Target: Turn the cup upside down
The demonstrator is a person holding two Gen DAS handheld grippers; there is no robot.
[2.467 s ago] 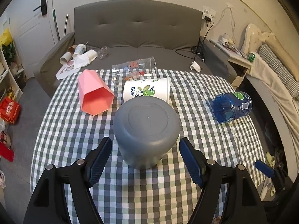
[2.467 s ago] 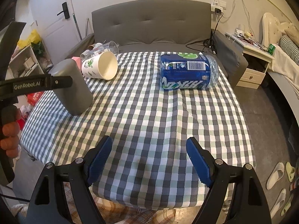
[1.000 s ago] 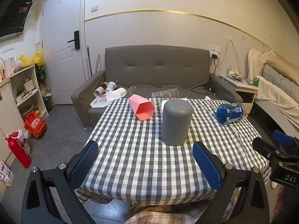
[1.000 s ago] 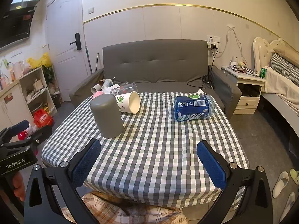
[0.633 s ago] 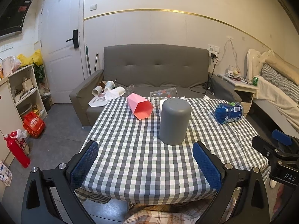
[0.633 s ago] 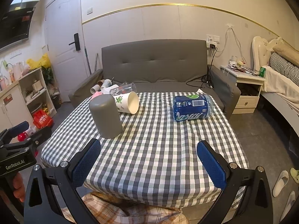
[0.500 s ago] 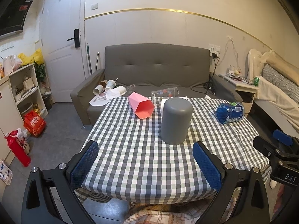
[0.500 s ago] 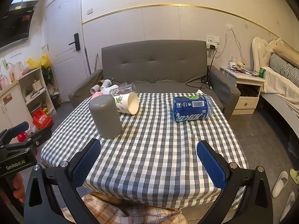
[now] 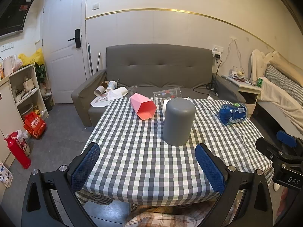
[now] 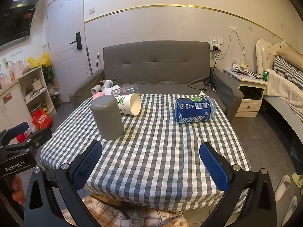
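grey sofa [image 9: 159,70] fills the back of the room behind the table, with loose paper cups [image 9: 106,89] and paper on its left seat. table [image 9: 144,162] in a grey-and-white checked cloth takes up the middle of both views.

grey cup [image 9: 179,121] stands mouth down on the cloth, closed base up, roughly mid-table and toward the left-gripper side; nothing touches it. in the right wrist view the same grey cup [image 10: 107,117] sits left of centre.

blue bottle [image 10: 195,109] lies on its side on the right part of the table, well apart from the grey cup. white paper cup [image 10: 130,104] with a green print lies on its side just behind the grey cup, mouth toward the right wrist camera; whether the two touch cannot be told. pink cup [image 9: 144,107] with faceted walls lies on its side to the left of the grey cup, mouth toward the left wrist camera. clear glass [image 9: 167,94] with red print lies on its side at the far table edge.

left gripper [image 9: 147,166]: fingers spread wide, holding nothing, held off the near table edge. right gripper [image 10: 151,162]: fingers spread wide, holding nothing, also at the near edge.
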